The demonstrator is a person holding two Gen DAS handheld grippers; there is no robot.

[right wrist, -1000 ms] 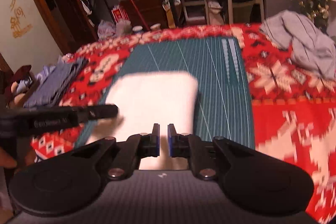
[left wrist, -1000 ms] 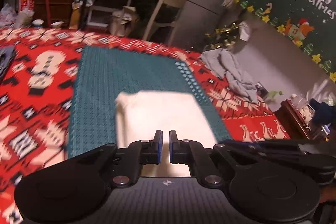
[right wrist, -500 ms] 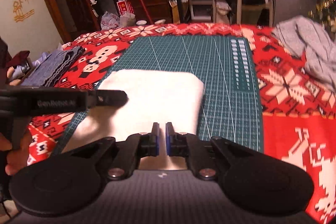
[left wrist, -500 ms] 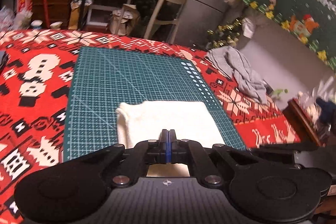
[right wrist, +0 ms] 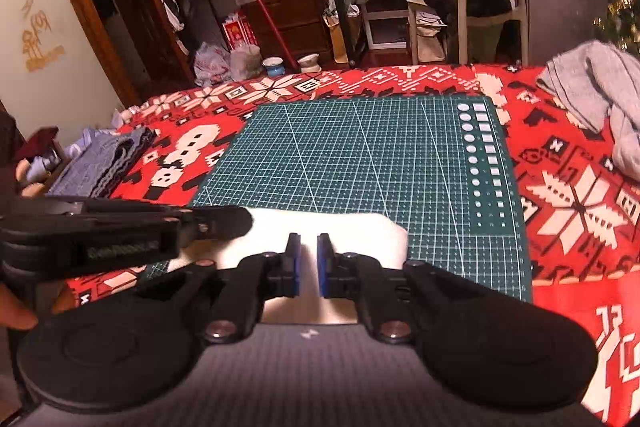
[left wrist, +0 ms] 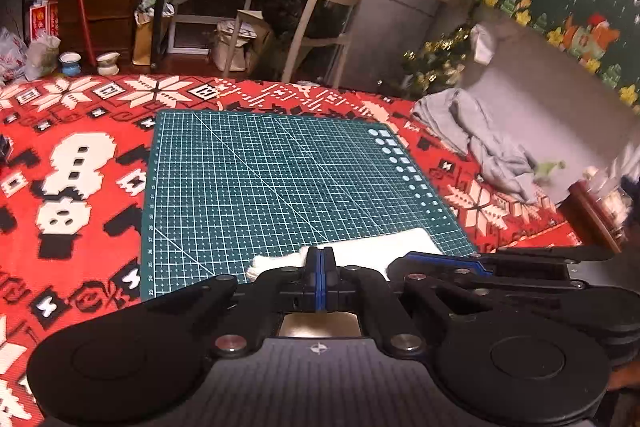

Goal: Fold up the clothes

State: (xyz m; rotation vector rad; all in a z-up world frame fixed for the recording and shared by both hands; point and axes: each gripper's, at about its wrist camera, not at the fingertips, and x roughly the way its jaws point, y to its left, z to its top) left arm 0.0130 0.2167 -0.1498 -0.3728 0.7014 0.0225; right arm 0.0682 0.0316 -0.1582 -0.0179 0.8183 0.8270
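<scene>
White folded garment [right wrist: 320,227] lies at cutting mat's [left wrist: 260,179] near edge. Left gripper [left wrist: 319,267] clenched, whether pinching cloth unclear; right gripper [right wrist: 308,263] slightly parted over it, likely readying a hem grasp.

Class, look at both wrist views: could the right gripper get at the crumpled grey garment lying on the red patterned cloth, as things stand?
Probably yes. The right gripper is open, holding nothing, over the white folded cloth. The grey garment lies uncovered, off to its right beyond the green cutting mat, with only bare red cloth between. How far it is I cannot judge.
</scene>
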